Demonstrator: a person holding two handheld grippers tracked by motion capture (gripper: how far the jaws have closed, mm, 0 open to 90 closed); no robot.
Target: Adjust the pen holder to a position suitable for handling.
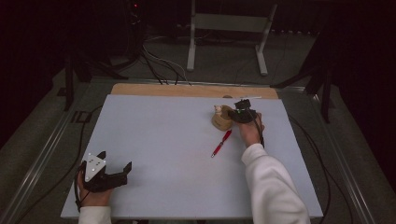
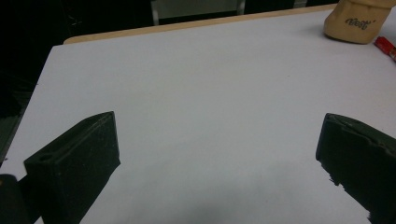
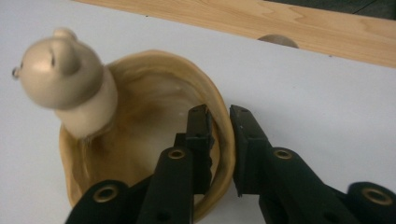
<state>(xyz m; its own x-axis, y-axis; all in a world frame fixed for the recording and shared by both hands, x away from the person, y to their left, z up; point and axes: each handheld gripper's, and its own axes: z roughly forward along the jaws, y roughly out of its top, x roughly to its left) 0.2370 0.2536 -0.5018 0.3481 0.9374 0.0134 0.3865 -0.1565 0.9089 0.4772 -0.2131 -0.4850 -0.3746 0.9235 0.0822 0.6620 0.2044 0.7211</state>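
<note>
A tan soft holder (image 1: 222, 119) with a small bear-head figure (image 3: 60, 70) on its rim stands at the far right of the white table top (image 1: 163, 140). My right gripper (image 3: 219, 112) is shut on the holder's near wall (image 3: 224, 140), one jaw inside and one outside. In the high view the right gripper (image 1: 236, 115) sits at the holder's right side. A red pen (image 1: 221, 143) lies just in front of the holder. My left gripper (image 1: 115, 160) rests at the near left of the table, jaws wide open with nothing between them (image 2: 218, 119).
A wooden strip (image 1: 187, 90) runs along the table's far edge. Beyond it on the floor stand a grey metal frame (image 1: 229, 28) and loose cables (image 1: 161, 65). The left gripper view shows the holder (image 2: 357, 21) and the pen's end (image 2: 386, 46) at its top right.
</note>
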